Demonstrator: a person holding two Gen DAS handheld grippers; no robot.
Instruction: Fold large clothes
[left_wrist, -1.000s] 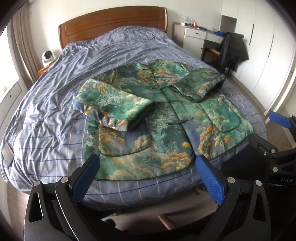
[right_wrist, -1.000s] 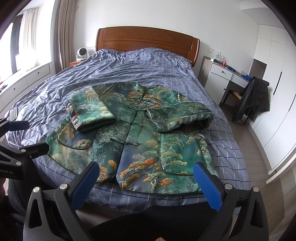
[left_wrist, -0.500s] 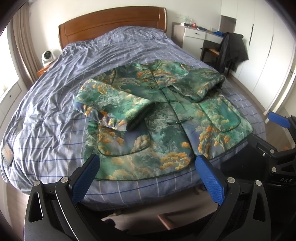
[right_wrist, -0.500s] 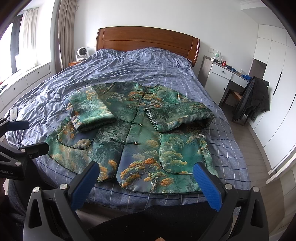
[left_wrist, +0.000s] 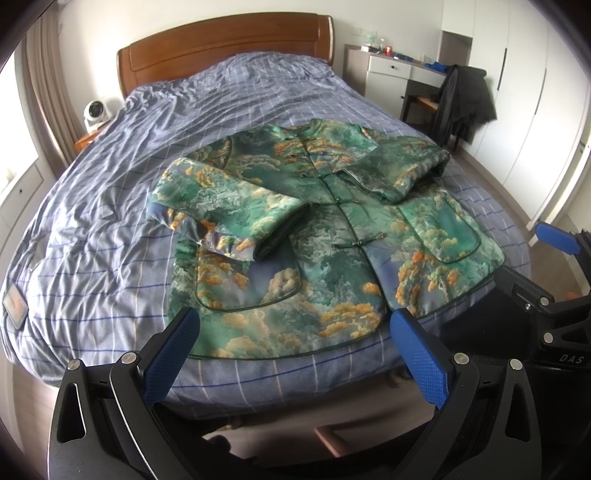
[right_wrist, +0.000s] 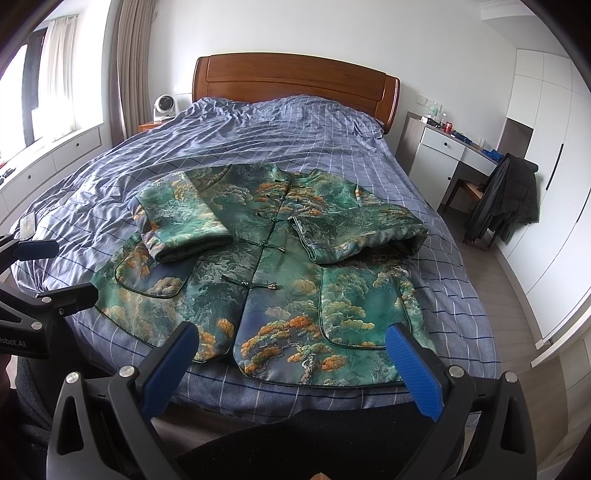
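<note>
A green jacket (left_wrist: 332, 236) (right_wrist: 273, 266) with orange cloud and tree print lies face up near the foot of the bed, buttoned down the front. Both sleeves are folded inward across the chest: the left sleeve (left_wrist: 225, 218) and the right sleeve (right_wrist: 354, 229). My left gripper (left_wrist: 295, 343) hangs open just short of the hem, holding nothing. My right gripper (right_wrist: 291, 350) is open too, over the hem's right half, empty. Each gripper shows at the edge of the other's view.
The bed (right_wrist: 280, 129) has a blue checked cover and a wooden headboard (right_wrist: 295, 85). A white fan (right_wrist: 164, 105) stands on the nightstand at left. A desk (right_wrist: 447, 147) and a chair with a dark coat (right_wrist: 506, 195) stand at right, beside white wardrobes. A phone (left_wrist: 14, 301) lies at the bed's left edge.
</note>
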